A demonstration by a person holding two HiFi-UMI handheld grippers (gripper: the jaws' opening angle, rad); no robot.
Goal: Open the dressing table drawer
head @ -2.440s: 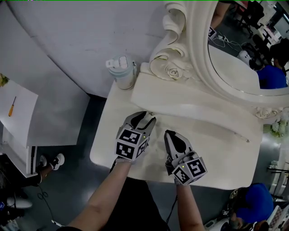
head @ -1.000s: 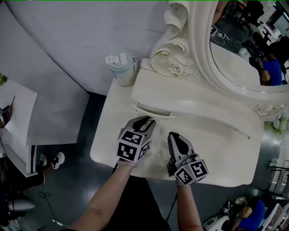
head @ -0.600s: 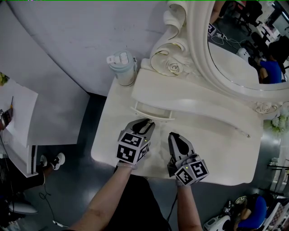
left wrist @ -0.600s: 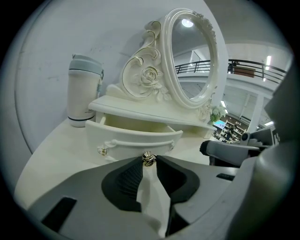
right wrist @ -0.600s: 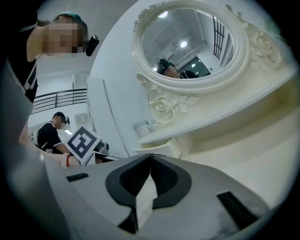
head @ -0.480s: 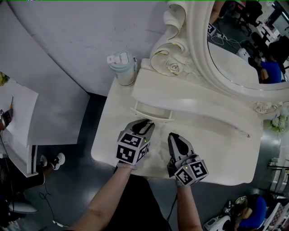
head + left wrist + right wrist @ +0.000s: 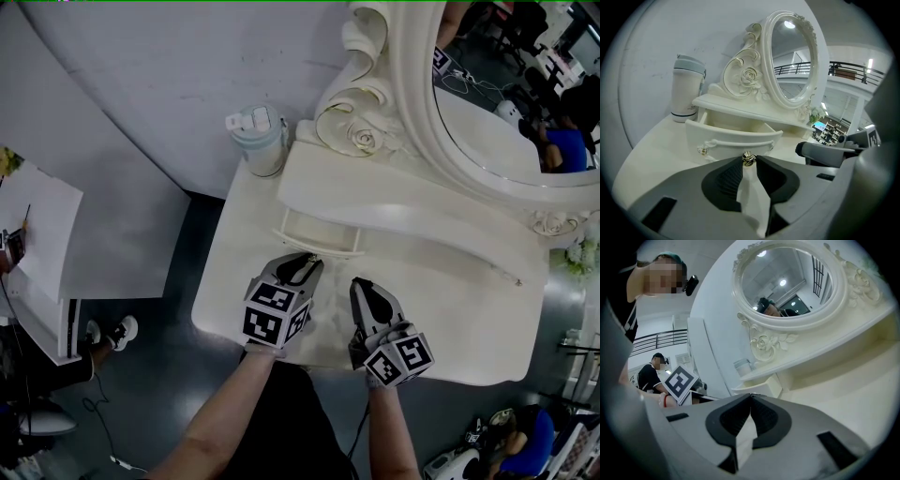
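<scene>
Upright before a plain grey wall [image 7: 141,75], a pale grey-green lidded tumbler [image 7: 258,141]; well apart at left, over dark floor [image 7: 178,309], a white side table [image 7: 42,234].

The drawer [image 7: 317,236] stands partly out toward the front edge of the cream surface [image 7: 450,300]. The left claw [image 7: 305,262] meets the drawer's front. The right claw [image 7: 362,287] is just beside it, near the front edge. A lidded cup [image 7: 257,141] stands at the back left corner, near the oval mirror [image 7: 497,103].
</scene>
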